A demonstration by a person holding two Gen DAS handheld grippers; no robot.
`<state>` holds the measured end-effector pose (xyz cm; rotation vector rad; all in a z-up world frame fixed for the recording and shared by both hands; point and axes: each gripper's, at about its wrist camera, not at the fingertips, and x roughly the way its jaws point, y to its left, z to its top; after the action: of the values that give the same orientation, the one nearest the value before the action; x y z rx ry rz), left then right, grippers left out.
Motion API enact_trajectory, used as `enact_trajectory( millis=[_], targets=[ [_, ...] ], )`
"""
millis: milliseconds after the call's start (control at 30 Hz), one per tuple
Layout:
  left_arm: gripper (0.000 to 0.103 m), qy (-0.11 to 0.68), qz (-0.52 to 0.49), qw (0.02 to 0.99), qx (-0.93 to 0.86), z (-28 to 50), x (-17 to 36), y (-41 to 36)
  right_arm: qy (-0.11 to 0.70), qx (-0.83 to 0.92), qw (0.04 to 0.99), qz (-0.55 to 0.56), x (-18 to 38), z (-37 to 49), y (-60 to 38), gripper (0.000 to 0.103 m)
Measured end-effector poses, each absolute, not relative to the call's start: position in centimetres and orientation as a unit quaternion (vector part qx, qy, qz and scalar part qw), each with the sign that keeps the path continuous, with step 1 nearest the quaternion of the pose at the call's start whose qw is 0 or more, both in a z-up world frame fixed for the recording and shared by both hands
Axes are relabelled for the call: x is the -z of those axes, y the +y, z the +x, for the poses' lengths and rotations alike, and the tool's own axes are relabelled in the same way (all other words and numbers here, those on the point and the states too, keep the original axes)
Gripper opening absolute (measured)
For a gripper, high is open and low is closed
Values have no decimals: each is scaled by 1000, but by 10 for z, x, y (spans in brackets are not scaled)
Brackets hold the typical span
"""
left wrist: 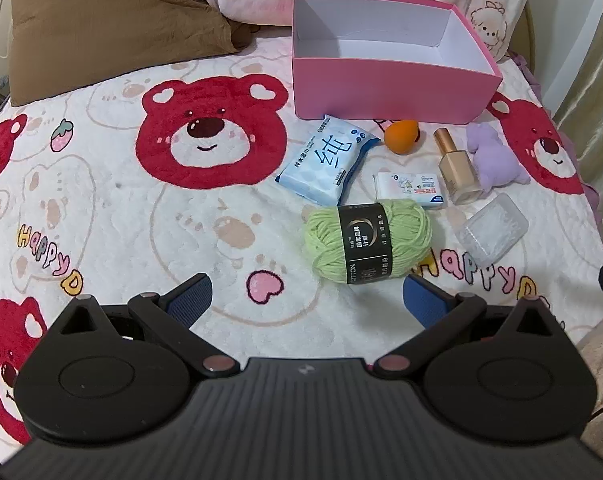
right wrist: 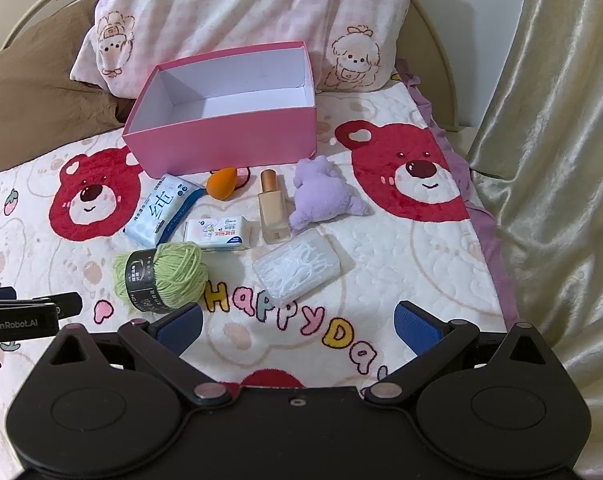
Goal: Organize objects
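An empty pink box (left wrist: 381, 92) (right wrist: 221, 144) stands open on the bear blanket. In front of it lie a blue wipes pack (left wrist: 325, 160) (right wrist: 161, 208), an orange sponge (left wrist: 401, 136) (right wrist: 221, 184), a small tissue pack (left wrist: 409, 190) (right wrist: 217, 232), a foundation bottle (left wrist: 455, 164) (right wrist: 273, 212), a purple plush (left wrist: 493, 156) (right wrist: 321, 196), a clear floss-pick box (left wrist: 491, 228) (right wrist: 297, 268) and a green yarn ball (left wrist: 367, 240) (right wrist: 161, 276). My left gripper (left wrist: 307, 300) is open and empty just before the yarn. My right gripper (right wrist: 299, 326) is open and empty before the floss-pick box.
A brown pillow (left wrist: 113, 28) and a pink patterned pillow (right wrist: 241, 12) lie behind the box. A gold curtain (right wrist: 553, 160) hangs past the bed's right edge. The left gripper's body (right wrist: 21, 316) shows at the right wrist view's left edge.
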<state>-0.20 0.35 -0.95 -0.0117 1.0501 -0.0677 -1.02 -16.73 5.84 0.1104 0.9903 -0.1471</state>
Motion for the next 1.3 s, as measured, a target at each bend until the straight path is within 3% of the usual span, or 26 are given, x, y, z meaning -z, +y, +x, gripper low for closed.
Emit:
enact_trajectory(
  millis=[1300],
  targets=[
    [103, 506, 8, 860, 55, -11, 5, -1, 479, 86, 873, 31, -58, -12, -165, 103]
  ],
)
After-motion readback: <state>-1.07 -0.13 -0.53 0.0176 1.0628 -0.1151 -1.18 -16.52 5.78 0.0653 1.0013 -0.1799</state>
